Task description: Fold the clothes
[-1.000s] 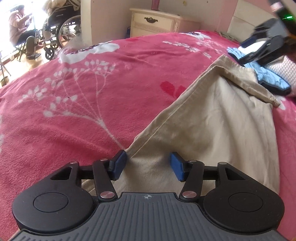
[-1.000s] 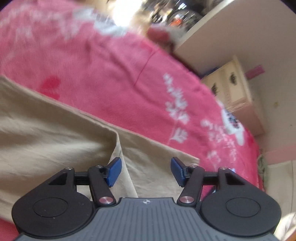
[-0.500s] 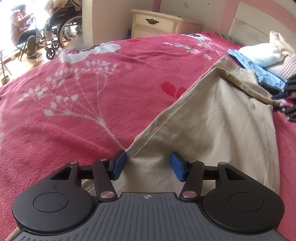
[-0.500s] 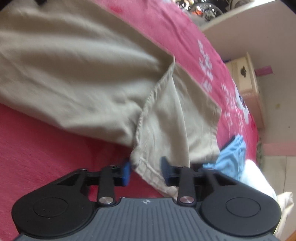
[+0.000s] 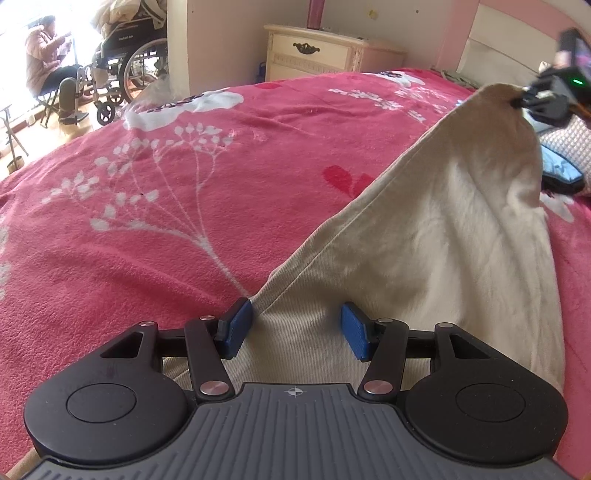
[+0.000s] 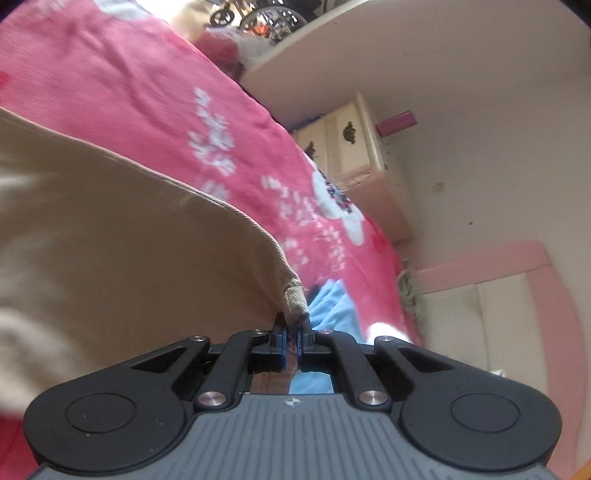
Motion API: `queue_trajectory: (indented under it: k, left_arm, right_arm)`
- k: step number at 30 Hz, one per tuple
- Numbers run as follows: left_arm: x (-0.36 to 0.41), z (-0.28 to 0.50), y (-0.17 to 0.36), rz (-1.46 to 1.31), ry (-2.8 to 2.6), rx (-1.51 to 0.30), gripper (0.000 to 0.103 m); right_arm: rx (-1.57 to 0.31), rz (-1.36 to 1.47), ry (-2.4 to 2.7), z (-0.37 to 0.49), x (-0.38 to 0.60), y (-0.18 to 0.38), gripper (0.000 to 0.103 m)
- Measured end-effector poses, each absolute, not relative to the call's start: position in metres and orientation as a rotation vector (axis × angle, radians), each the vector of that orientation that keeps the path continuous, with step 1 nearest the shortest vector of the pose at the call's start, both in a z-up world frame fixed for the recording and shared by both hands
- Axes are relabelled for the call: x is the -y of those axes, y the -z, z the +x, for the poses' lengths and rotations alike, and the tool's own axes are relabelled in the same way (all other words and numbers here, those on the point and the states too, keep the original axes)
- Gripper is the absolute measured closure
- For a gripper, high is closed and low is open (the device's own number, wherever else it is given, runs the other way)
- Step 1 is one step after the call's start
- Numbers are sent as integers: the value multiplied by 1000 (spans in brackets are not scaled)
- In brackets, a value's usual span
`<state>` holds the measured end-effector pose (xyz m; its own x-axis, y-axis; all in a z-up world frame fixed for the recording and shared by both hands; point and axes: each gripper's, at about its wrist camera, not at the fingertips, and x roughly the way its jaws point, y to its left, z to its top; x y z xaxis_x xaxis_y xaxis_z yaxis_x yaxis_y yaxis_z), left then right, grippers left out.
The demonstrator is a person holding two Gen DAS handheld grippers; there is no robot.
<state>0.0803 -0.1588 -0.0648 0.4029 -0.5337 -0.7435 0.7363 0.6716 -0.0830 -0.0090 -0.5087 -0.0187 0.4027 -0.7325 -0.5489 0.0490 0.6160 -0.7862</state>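
My right gripper [image 6: 291, 338], jaws pinched on corner of one beige trousers [image 5: 424, 258], lifts it off bed [image 5: 184, 221]; left gripper [image 5: 297, 330] jaws spread, straddling other end.

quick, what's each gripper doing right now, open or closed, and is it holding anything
Left gripper: open, empty, above the beige trousers.
Right gripper: shut on the trousers' corner, lifted.

Bright daylight floods in from the window [image 5: 22, 22] at the upper left, blown out to white. The right wrist view is motion-blurred throughout. Fisheye distortion bends both pictures' edges and darkens the corners.
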Motion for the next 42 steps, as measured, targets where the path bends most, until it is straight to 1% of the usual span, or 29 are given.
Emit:
queue_trajectory:
  k: [8,17,20,22,27,31,34,36,37,39,40,42]
  left_arm:
    - [157,77,67,278,818,-798,49]
    - [156,76,68,276,821,-782,49]
    - [155,75,69,276,822,-777,49]
    - [155,74,69,277,821,-773,49]
    - [155,73,69,279,822,-766,49]
    - [155,73,69,279,822,-766,49]
    - [154,73,69,278,824,-763,49]
    - [154,73,69,280,824,-762,49]
    - [154,73,70,282,824,-762,49]
    - [155,73,70,285,825,-759,49]
    - [154,73,70,285,826,-758,49]
    - [154,73,70,283,826,-757,49]
  right_arm:
    - [-1113,-781,572,39,530,58,99]
    - [-1151,-656,584,57,545,84,99]
    - [-1178,-546,614,60,556,93,96]
    - [-1192,-475,645,59,566,96,90]
    - [-1100,-217,814,52,603,74,89]
    - [-960,-64,910,33,618,46,88]
    - [-886,122,798,14,608,30,88]
    - [-916,236,627,9,594,31,88]
    - [-958,248,557,11,588,38,89]
    - [-1039,161,536,22,575,57,89]
    - [-1048,122,583,26,576,62,89]
    - [-976,159,732,24,591,57,88]
